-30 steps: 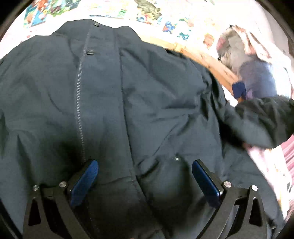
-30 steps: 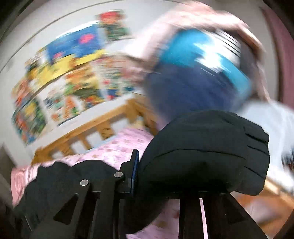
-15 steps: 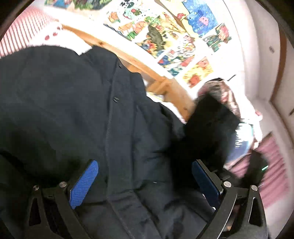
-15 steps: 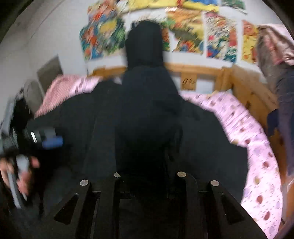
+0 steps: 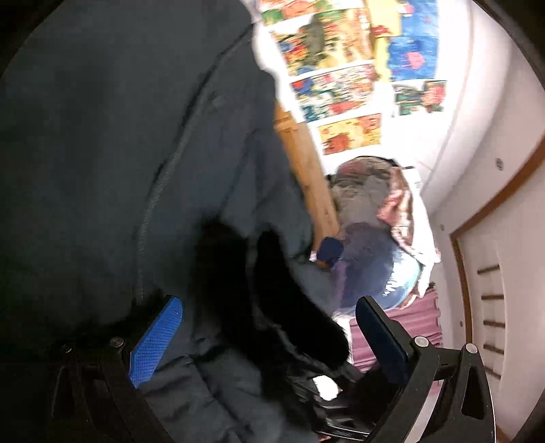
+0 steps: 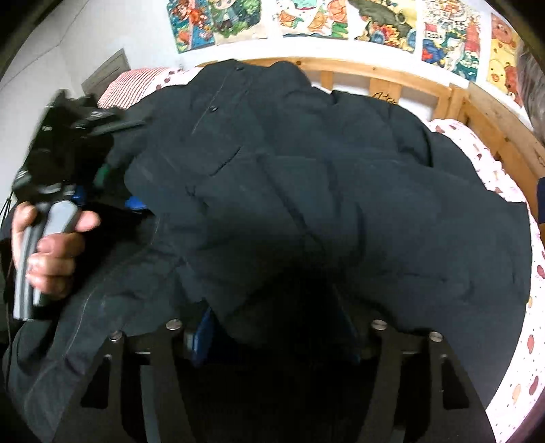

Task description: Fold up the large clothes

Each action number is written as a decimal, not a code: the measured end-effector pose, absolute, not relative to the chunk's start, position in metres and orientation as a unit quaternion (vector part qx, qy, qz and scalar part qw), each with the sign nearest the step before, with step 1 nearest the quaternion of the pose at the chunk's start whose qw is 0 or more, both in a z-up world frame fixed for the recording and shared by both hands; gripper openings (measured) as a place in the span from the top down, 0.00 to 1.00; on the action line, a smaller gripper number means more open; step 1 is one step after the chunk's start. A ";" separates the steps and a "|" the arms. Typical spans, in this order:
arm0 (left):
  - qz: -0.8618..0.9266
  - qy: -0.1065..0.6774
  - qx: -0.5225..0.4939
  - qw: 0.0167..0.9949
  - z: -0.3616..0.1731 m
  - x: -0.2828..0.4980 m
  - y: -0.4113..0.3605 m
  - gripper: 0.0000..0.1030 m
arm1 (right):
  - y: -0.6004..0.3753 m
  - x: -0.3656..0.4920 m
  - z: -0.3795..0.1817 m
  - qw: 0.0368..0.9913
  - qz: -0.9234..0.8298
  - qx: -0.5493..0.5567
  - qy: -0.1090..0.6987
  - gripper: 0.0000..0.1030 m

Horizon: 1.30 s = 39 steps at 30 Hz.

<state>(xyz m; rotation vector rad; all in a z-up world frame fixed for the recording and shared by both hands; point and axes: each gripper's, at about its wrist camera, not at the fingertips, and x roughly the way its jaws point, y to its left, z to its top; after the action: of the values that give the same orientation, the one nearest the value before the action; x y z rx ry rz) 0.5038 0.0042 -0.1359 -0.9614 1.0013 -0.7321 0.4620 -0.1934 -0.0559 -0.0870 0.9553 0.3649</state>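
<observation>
The dark padded jacket [image 6: 306,191] lies spread across the bed [image 6: 511,306], collar toward the far wooden rail [image 6: 425,85], front zip running down its left part. One sleeve [image 6: 272,218] is laid diagonally over the chest, its cuff end in the right claw [image 6: 276,337]. The blue pads sit close either side of the bunched cloth, so the claw appears clamped on the sleeve; the contact itself is in shadow. Judgement: the sleeve is being carried inward to narrow the garment before the body is folded.

The left claw [image 5: 269,340] stands wide open over the jacket's near part, gripping nothing; a dark fold of cloth [image 5: 279,306] crosses between its pads. The person's hand [image 6: 47,252] grips that tool's handle at the left. Judgement: it is placed ready to pin or smooth the body.

Posters [image 6: 374,20] line the far wall.
</observation>
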 end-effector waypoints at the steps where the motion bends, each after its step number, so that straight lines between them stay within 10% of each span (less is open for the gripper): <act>1: -0.327 0.455 -0.428 0.709 -0.138 0.505 0.001 0.01 | -0.193 0.460 -0.055 0.870 0.177 -0.040 0.459 0.42; 11: -0.361 0.430 -0.414 0.717 -0.137 0.500 -0.013 0.03 | -0.194 0.443 -0.060 0.867 0.193 -0.029 0.459 0.31; 21: -0.310 0.439 -0.391 0.747 -0.137 0.499 -0.009 0.91 | -0.215 0.405 -0.045 0.890 0.169 -0.006 0.424 0.31; 39: -0.133 0.304 -0.165 0.929 0.018 0.445 0.093 0.95 | -0.327 0.429 0.004 0.924 0.079 0.178 0.330 0.08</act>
<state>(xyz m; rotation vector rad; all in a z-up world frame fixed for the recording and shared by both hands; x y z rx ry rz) 0.4449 0.0926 0.0176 -0.3376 0.6226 -0.2719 0.4294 -0.3267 0.0045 0.3649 0.6775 0.1626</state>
